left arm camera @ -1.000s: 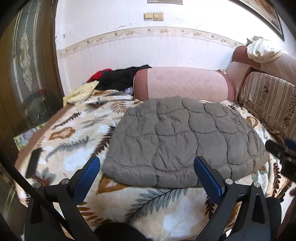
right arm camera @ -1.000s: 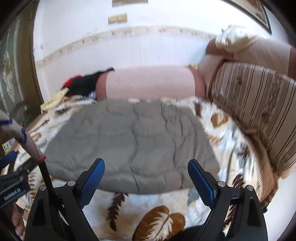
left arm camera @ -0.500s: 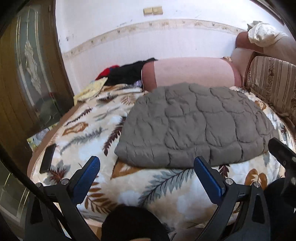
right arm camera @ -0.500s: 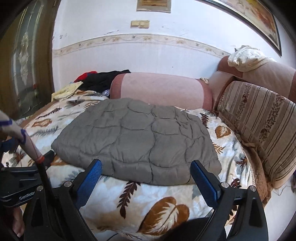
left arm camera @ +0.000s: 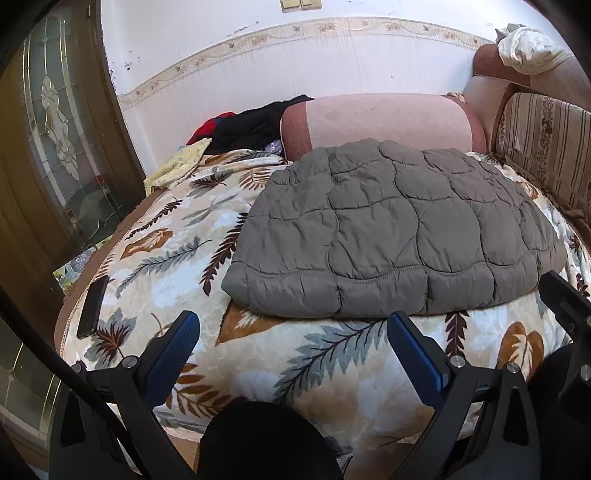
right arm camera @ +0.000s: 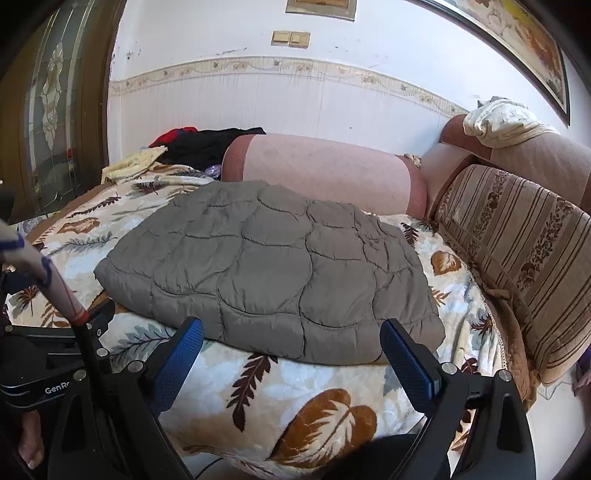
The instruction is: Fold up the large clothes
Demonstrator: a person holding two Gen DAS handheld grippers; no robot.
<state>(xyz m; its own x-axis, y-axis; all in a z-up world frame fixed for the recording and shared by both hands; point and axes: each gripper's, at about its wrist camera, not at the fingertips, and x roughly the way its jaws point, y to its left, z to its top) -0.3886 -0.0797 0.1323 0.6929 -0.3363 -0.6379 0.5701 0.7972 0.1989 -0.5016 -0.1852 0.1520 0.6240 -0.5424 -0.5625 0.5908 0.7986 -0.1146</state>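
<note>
Grey quilted jacket (left arm camera: 399,236) folded flat on leaf-print blanket (left arm camera: 166,258) | both jaws spread wide, holding nothing, short of it

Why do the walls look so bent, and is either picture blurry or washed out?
Left wrist view: fisheye bending curves the wall border and door frame; the grey quilted jacket is sharp. Right wrist view: same bending, sharp jacket, bright sunlight whitening the wall.

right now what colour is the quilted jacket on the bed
Plain grey-brown, with curved quilting seams. The jacket shows best in the right wrist view.
</note>
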